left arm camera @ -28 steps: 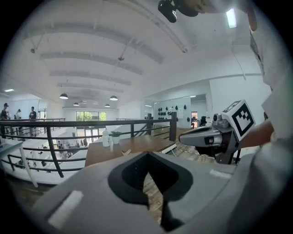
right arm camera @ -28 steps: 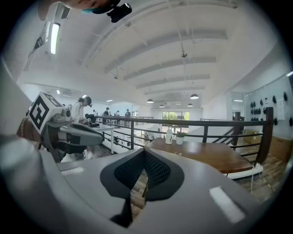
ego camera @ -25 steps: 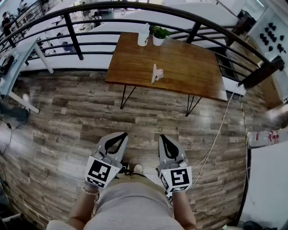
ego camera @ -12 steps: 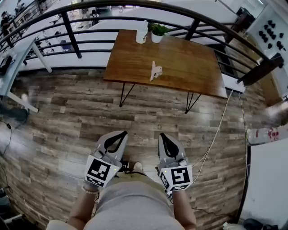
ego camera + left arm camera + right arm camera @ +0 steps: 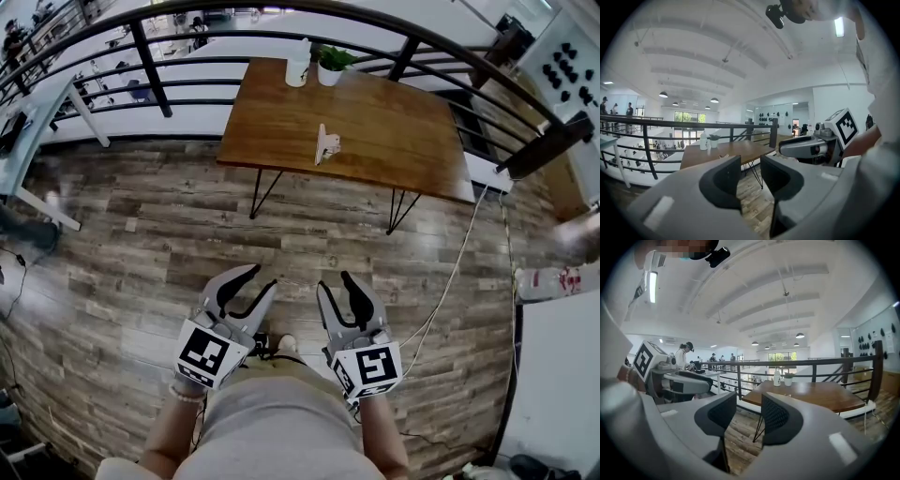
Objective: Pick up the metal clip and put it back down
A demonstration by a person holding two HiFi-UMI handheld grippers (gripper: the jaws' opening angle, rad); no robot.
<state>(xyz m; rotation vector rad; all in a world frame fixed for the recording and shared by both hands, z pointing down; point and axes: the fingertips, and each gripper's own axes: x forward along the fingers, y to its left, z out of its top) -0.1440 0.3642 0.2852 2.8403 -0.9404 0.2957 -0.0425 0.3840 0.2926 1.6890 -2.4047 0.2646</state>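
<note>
Metal clip (image 5: pixel 325 147) stands untouched on the worktop (image 5: pixel 394 122), well apart from the left hand-held gripper (image 5: pixel 262 278) and right hand-held gripper (image 5: pixel 333 281), whose empty jaws have just parted, likely readying the pickup.

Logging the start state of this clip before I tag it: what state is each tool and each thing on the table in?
left tool: open, empty, held well short of the table.
right tool: open, empty, beside the left tool.
metal clip: resting on the table, untouched.
white bottle: upright, at the far table edge.
potted plant: upright, next to the white bottle.
</note>
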